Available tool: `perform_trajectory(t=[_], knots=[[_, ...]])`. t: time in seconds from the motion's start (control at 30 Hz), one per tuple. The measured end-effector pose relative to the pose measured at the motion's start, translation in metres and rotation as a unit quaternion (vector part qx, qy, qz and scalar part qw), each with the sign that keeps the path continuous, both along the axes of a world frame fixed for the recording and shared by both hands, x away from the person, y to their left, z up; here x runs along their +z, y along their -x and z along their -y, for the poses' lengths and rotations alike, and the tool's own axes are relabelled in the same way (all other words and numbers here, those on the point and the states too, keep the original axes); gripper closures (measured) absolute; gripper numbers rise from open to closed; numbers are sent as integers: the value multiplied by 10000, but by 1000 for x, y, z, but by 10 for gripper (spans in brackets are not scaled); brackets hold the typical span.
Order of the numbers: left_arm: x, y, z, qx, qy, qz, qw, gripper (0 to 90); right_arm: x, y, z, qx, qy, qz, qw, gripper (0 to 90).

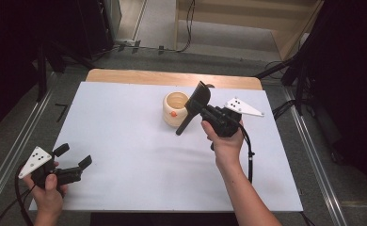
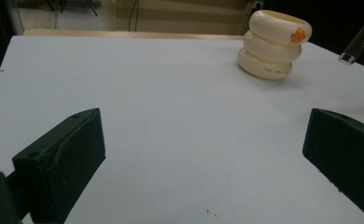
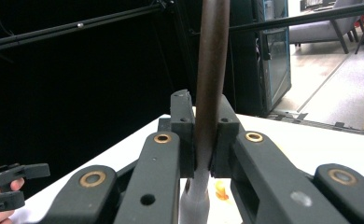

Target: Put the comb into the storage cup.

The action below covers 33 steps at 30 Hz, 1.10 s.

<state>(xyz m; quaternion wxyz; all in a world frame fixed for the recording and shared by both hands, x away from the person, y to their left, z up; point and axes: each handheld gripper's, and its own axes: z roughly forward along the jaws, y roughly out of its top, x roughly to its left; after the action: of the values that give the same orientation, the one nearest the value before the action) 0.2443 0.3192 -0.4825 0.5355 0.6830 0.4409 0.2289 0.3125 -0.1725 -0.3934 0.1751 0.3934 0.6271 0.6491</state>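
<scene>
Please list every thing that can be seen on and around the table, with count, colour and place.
cup: one, cream with an orange mark, ribbed, upright on the far middle of the table.
spatula: one, dark, clamped in the right tool, its handle slanting down beside the cup.
table: one, white top with a wooden strip at the far edge.
cables: a few, black, on the floor beyond the table.
left tool: one, black, jaws apart and empty, at the near left corner.
right tool: one, black, shut on the spatula, right of the cup.
hands: two, each holding one tool.
</scene>
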Motion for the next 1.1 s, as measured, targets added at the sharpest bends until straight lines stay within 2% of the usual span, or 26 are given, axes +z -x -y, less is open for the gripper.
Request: perform_trajectory(t=[0.1,0.27,0.43,0.63,1.1], knots=[[-2,0,1,-65,11,7,10000,0,3,-3,-1,-15,53,40,10000,818],[-5,1,5,-136,-105,42,9998,0,7,-8,-2,-37,51,91,9999,817],[-5,1,4,-115,-50,27,9999,0,10,-14,-3,-73,70,119,9999,818],[-6,1,6,-105,-144,24,9998,0,13,-21,-1,-137,75,132,9998,818],[-6,1,5,-126,-98,42,9999,0,22,-36,-1,-214,139,156,9996,817]])
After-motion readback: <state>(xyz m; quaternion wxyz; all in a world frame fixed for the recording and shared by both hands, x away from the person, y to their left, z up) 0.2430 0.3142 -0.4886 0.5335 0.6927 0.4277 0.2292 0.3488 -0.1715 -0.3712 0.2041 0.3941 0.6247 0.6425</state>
